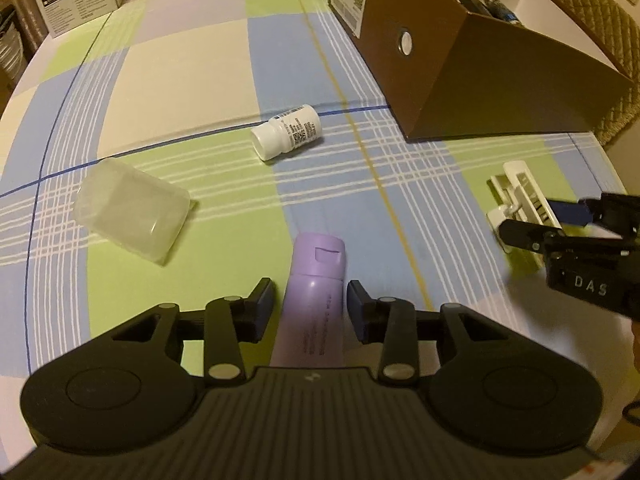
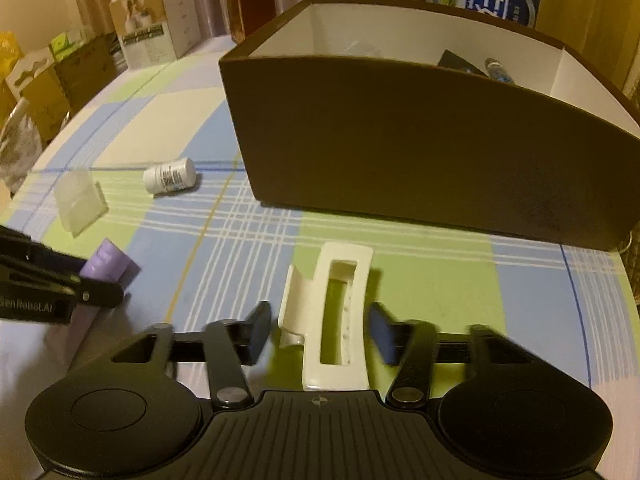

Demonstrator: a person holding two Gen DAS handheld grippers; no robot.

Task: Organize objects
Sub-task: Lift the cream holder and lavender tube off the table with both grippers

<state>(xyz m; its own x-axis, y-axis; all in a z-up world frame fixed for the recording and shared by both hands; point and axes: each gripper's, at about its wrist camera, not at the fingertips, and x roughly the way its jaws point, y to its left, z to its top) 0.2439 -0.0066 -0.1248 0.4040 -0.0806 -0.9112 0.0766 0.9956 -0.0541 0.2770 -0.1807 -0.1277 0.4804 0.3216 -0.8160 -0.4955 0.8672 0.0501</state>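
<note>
A purple tube (image 1: pixel 314 300) lies flat on the checked tablecloth (image 1: pixel 200 80) between the fingers of my left gripper (image 1: pixel 310 308), its cap end pointing away from me. The pads stand apart on either side of the tube, each with a thin gap showing, so nothing is gripped.

On the right, a cream hair clip (image 2: pixel 332 320) lies between the fingers of my right gripper (image 2: pixel 320 330). Those fingers are also spread, near the clip's sides; motion blur keeps me from telling whether either pad touches it. From the left wrist camera the same clip (image 1: pixel 520 196) sits at the right gripper's (image 1: pixel 540 220) tips, near the table's right edge.

Farther out, a small white pill bottle (image 1: pixel 288 132) lies on its side at mid-table, label up. To its left, a clear plastic container (image 1: pixel 128 212) lies tipped over.

A large brown box (image 2: pixel 420 140) with a white interior stands at the far right, open at the top; a dark item and a bottle-like object (image 2: pixel 498 70) show inside near its right end. Beyond the table's far edge stand cardboard cartons (image 2: pixel 156 20) and printed packages.
</note>
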